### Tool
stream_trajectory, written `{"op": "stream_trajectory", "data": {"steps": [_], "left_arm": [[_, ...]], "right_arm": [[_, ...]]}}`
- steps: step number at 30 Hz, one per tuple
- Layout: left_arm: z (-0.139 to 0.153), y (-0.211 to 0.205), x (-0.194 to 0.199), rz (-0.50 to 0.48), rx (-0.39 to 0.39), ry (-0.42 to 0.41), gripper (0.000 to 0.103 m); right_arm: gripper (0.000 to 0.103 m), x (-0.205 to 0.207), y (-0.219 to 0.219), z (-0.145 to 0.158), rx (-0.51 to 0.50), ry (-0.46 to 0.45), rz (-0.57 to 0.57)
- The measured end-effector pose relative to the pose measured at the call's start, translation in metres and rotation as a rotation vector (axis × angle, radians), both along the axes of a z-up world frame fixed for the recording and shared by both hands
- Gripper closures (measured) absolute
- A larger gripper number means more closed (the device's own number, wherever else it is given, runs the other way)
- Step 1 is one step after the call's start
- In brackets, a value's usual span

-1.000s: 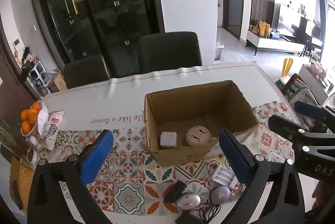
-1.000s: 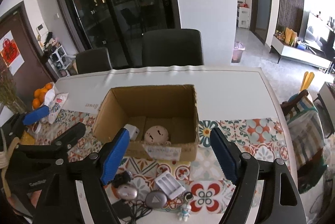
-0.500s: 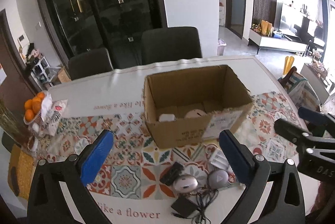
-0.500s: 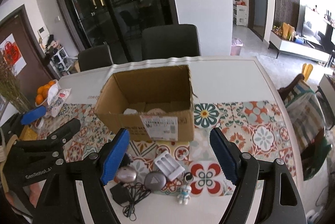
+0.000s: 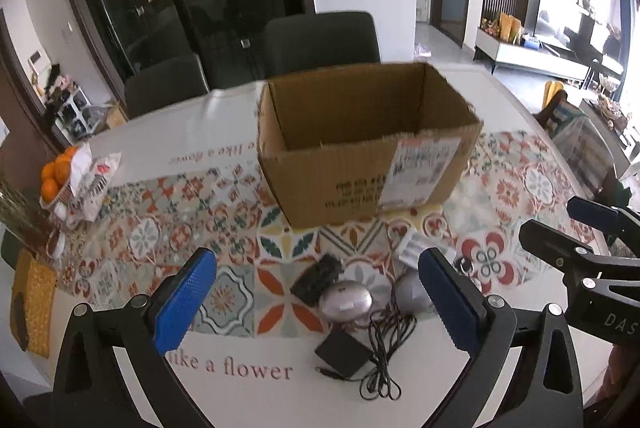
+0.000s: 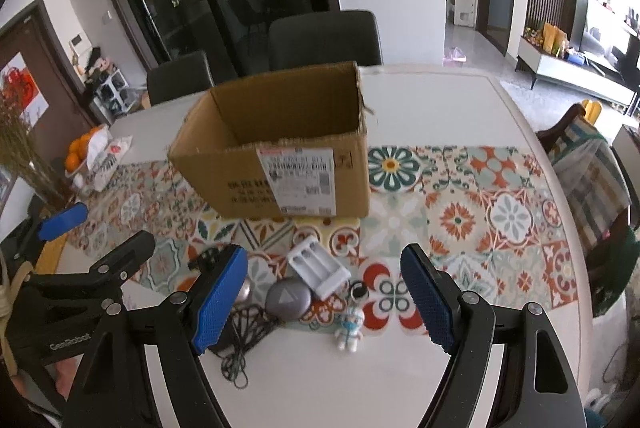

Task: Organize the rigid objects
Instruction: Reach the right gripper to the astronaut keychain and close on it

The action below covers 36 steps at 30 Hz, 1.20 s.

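Small items: a cluster lies on the desk [image 6: 460, 115] in front of the cardboard box [image 6: 280, 147], below and ahead of both pairs of tongs.
Grey round gadget [image 6: 288, 299]: between the pads of the right tongs [image 6: 324, 296], nearer the left pad, untouched.
White battery tray [image 6: 319, 266]: just beyond the grey gadget, in the gap of the right tongs, tilted toward the box.
Astronaut figure [image 6: 350, 324]: standing on the bare desk near the middle of the right tongs' gap, just beside a small round black-and-white piece [image 6: 359, 290].
Silver oval gadget [image 5: 346, 302]: between the pads of the left tongs [image 5: 316, 302], right of centre; in the right view it is mostly hidden behind the left pad.
Black adapter [image 5: 343, 352]: nearer the camera than the silver gadget, with its black cable [image 5: 384, 356] coiled just beside it.
Black blocky item [image 5: 316, 278]: just beyond the silver gadget, toward the box.
Cardboard box: open top, shipping label [image 6: 298, 179] on the near wall, well beyond both tongs; its inside floor is hidden.
Left tongs: pads wide apart, nothing clamped.
Right tongs: pads wide apart, nothing clamped.
Oranges [image 5: 56, 173]: at the desk's far left edge, well apart from the tongs.
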State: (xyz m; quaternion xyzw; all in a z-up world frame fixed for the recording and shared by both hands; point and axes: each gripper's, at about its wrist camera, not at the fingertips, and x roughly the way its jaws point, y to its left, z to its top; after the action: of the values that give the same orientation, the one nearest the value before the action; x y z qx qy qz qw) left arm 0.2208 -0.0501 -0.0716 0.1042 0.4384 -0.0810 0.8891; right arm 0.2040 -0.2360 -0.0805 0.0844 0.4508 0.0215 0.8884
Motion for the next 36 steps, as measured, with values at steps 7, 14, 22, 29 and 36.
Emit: {"op": "stream_trajectory", "data": {"steps": [7,14,22,29,36], "left_arm": [[-0.024,-0.003,-0.004,0.000,0.026,0.060,0.000],[-0.052,-0.008,-0.007,-0.003,0.044,0.136,0.000],[-0.075,-0.015,-0.003,-0.003,0.067,0.185,0.000],[-0.093,-0.024,0.001,-0.019,0.090,0.209,0.000],[-0.104,-0.031,0.007,-0.034,0.101,0.231,0.000]], "right_arm": [[0.025,-0.008,0.002,-0.022,0.002,0.056,0.014],[0.028,-0.011,0.002,-0.045,0.011,0.117,0.020],[0.037,-0.005,-0.002,-0.076,0.041,0.194,0.017],[0.046,0.003,-0.007,-0.101,0.085,0.255,0.019],[0.052,0.014,-0.007,-0.124,0.094,0.303,0.007]]}}
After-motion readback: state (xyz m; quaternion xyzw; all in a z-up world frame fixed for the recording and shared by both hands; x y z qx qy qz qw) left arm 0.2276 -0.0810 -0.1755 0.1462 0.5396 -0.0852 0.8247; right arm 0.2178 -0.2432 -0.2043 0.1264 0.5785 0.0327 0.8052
